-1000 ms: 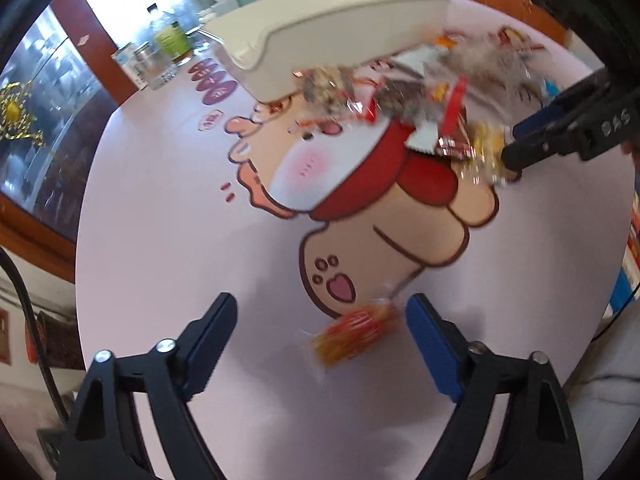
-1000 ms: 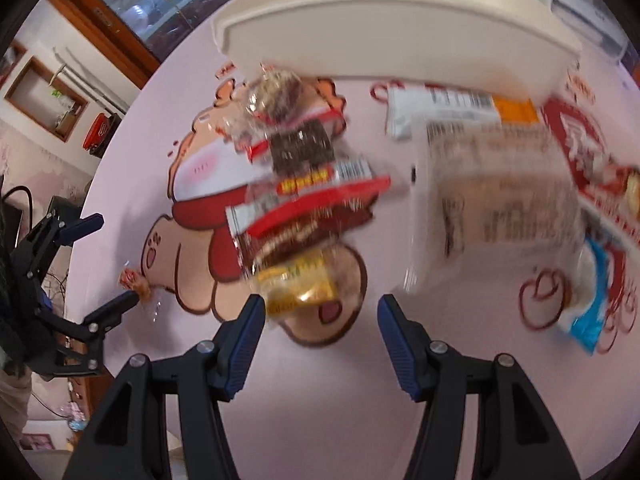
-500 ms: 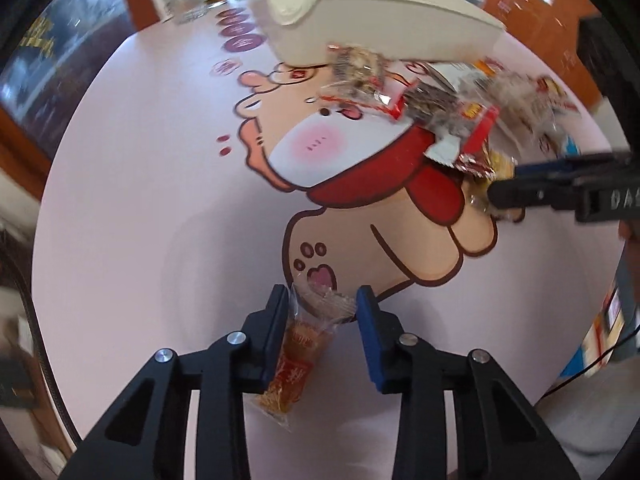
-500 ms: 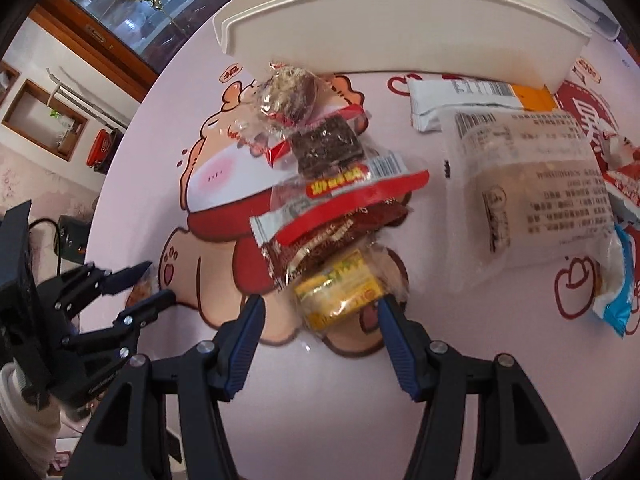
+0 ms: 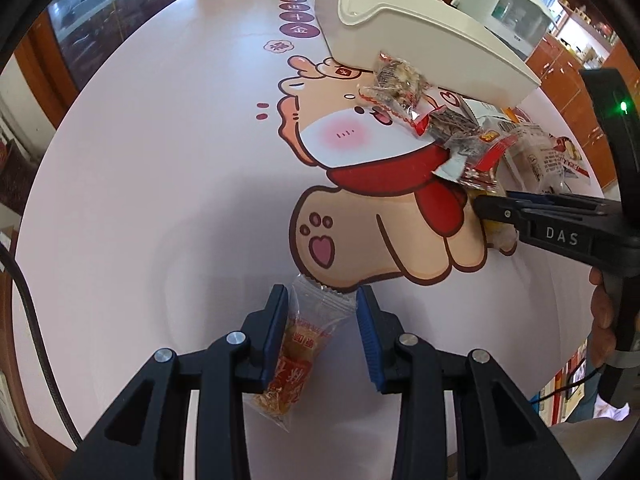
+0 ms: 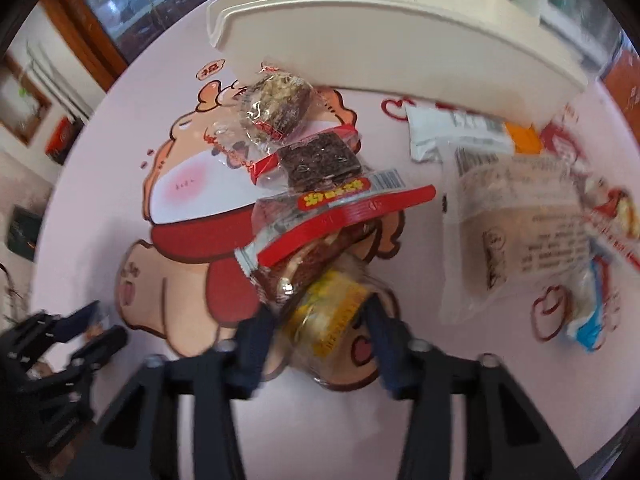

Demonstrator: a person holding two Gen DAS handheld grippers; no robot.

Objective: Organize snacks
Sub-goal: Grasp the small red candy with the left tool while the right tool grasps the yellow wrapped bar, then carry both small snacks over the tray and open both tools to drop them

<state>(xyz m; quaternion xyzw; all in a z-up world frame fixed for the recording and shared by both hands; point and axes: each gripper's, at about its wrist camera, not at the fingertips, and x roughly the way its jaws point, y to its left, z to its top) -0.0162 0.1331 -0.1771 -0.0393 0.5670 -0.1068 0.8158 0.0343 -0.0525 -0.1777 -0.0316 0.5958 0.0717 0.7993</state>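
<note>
Left tongs straddle the orange snack packet, long axis running along the fingers; grip not confirmed. Right tongs bracket the yellow packet, closure unclear. White bin dead ahead, past the pile.

**Black grippers, blue pads, silver screws**

The left gripper is a matte black frame of angled struts that fork toward two fingers, each faced on its inner side with a ribbed blue pad. Round silver screws sit at the linkage joints, two on each side. A black cable curves past its left edge.

The right gripper has the same build: black struts, blue pads, silver screws, blurred in its own view. From the left view its side carries white letters "DAS", a small screw near the tip and a green light on the black housing above. Bare skin of the right hand shows at its handle.
</note>
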